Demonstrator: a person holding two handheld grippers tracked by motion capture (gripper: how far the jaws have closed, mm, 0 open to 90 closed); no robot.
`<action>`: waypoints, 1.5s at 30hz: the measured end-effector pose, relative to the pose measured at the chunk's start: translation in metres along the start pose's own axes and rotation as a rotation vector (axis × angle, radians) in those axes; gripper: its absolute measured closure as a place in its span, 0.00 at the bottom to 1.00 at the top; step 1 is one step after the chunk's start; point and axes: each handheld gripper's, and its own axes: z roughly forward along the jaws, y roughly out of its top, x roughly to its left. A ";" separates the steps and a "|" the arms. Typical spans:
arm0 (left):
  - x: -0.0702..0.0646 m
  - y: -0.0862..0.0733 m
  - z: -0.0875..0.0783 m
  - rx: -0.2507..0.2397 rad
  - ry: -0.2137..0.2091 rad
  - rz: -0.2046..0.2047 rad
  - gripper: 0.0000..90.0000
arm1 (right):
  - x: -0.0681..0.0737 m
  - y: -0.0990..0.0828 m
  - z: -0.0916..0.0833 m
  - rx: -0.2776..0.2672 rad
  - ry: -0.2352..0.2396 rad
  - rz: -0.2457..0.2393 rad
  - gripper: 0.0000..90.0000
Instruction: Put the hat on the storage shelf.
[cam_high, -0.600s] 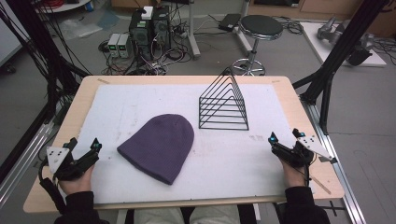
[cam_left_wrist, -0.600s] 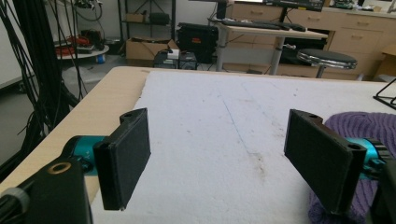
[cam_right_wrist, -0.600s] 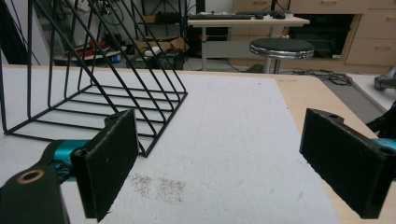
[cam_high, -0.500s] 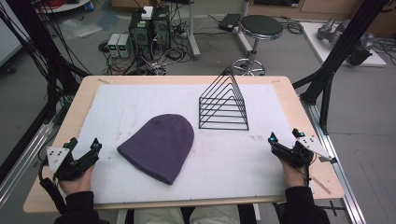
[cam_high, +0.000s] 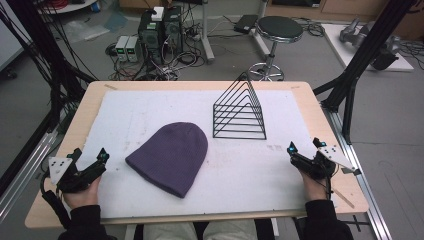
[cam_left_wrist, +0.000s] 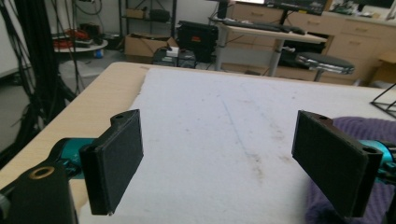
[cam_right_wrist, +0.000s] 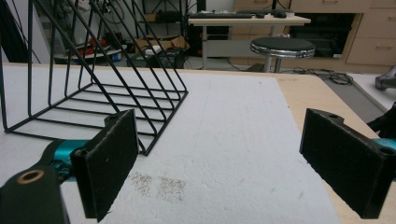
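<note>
The purple knitted beanie (cam_high: 170, 157) and black triangular wire rack (cam_high: 239, 112) sit on the white-covered wooden worktop (cam_high: 125, 115); left gripper (cam_high: 90, 156) and right gripper (cam_high: 303, 146) rest with fingers spread, empty.

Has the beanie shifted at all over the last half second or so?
No. In the high view the purple beanie lies in the same spot on the white mat, still left of and nearer than the black wire rack, untouched by either gripper.
</note>
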 end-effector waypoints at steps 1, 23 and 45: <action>-0.001 0.001 -0.001 -0.003 -0.004 0.011 0.19 | 0.000 0.000 0.000 0.002 0.000 -0.001 0.12; -0.021 0.031 0.025 0.026 -0.073 0.122 0.29 | 0.012 0.012 0.016 -0.037 0.003 -0.083 0.12; -0.042 0.093 0.067 0.190 -0.298 0.184 0.32 | 0.017 0.011 0.021 -0.015 0.026 -0.100 0.12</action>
